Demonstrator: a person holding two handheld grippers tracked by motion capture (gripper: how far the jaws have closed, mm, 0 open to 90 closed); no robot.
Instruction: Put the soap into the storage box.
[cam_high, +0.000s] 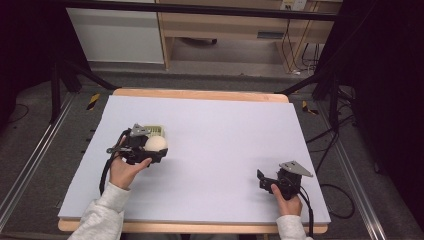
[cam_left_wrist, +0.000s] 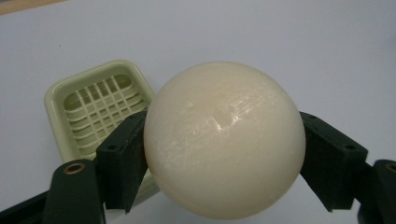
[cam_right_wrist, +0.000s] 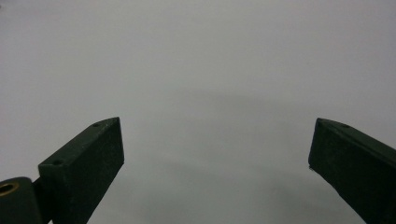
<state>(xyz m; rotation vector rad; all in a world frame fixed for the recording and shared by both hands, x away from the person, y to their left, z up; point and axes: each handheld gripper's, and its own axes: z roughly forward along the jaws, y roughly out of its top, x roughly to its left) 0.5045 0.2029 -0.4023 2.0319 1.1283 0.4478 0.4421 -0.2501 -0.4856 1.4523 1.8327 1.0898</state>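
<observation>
Your left claw (cam_left_wrist: 224, 154) is pinching the cream ball (cam_left_wrist: 224, 140), one jaw pressed to each side of it. In the high view the ball (cam_high: 156, 144) sits over the left half of the worktop (cam_high: 225, 135), just in front of the pale green basket (cam_high: 155, 131). In the left gripper view the basket (cam_left_wrist: 95, 109) lies on the worktop behind the ball, its slotted floor facing up; can't tell if ball and basket touch. Your right claw (cam_right_wrist: 217, 163) is spread wide with nothing between the jaws, and sits low at the near right of the worktop (cam_high: 265, 181), well apart from the ball.
</observation>
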